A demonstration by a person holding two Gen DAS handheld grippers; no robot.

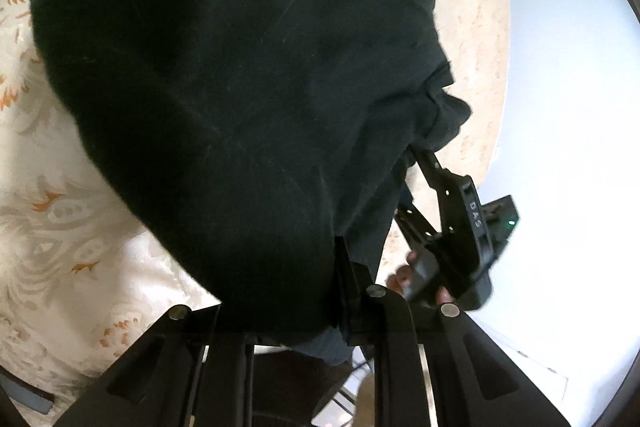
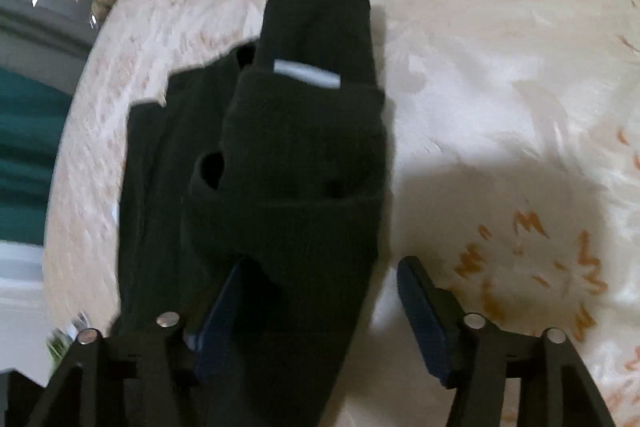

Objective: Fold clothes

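Note:
A black garment [image 1: 224, 99] fills most of the left wrist view, lifted over a cream patterned cloth [image 1: 52, 227]. My left gripper [image 1: 300, 291] is shut on its near edge; the cloth hides most of the fingers. In the right wrist view the same black garment [image 2: 280, 163] hangs bunched in front of the camera, a white label [image 2: 306, 74] showing on it. My right gripper [image 2: 320, 291] has its jaws apart, the left pad [image 2: 220, 311] against the fabric, the right pad [image 2: 420, 315] clear of it. The right gripper also shows in the left wrist view [image 1: 416, 155], at the garment's far corner.
The round table with the cream and orange patterned cloth [image 2: 500, 75] lies under everything. Its edge curves along the right [image 1: 492, 67], with white floor [image 1: 580, 107] beyond. A teal object [image 2: 24, 147] stands past the table's left edge.

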